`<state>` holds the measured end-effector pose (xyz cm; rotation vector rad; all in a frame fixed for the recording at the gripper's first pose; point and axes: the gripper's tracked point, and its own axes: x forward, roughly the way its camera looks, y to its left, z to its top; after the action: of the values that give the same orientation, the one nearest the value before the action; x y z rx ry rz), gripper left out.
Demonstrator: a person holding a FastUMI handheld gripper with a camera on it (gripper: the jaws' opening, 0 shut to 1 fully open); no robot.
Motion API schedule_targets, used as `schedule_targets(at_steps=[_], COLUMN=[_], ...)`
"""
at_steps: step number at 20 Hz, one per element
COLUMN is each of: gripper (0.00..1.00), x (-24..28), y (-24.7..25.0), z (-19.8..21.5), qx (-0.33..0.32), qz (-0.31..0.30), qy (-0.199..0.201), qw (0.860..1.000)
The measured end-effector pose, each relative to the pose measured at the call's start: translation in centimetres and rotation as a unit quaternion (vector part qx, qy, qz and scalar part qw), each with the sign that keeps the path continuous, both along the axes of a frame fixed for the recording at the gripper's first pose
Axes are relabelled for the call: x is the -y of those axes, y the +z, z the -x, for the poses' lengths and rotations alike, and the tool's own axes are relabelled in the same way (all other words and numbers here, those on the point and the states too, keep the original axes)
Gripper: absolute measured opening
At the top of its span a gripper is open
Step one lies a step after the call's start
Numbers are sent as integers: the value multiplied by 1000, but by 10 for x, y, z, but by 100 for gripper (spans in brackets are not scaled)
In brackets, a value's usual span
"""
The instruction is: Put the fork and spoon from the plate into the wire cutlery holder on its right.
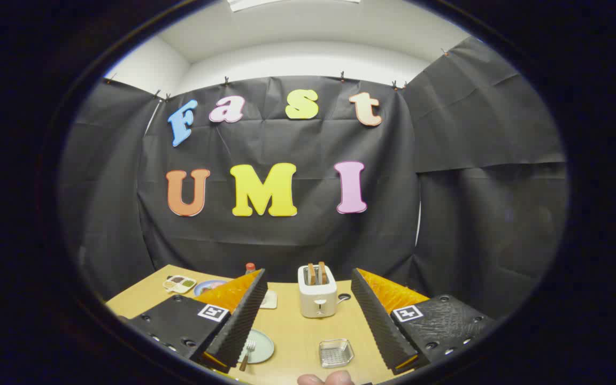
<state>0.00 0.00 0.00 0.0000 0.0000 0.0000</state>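
My gripper (308, 315) is held well above the wooden table (297, 326), its two fingers spread wide with nothing between them. Below and between the fingers, beside the left finger (244, 321), lies a pale green plate (261, 346) with a fork (247, 353) on it, wooden handle toward me. The left finger hides part of the plate, and I cannot make out a spoon. To the plate's right sits a low square wire cutlery holder (336, 353), nothing visible in it.
A white toaster (316, 291) with two slices of bread stands farther back between the fingers. A divided dish (179, 283), a small plate (207, 287) and a red-capped bottle (250, 267) sit at the far left. A fingertip (325, 379) shows nearest me.
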Motion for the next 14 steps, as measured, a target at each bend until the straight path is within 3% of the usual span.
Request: schedule_targets(at_steps=[14], gripper=[95], x=[-5], y=[10], z=[-4], qx=[1], qz=[-7], qy=[9], qw=[1000])
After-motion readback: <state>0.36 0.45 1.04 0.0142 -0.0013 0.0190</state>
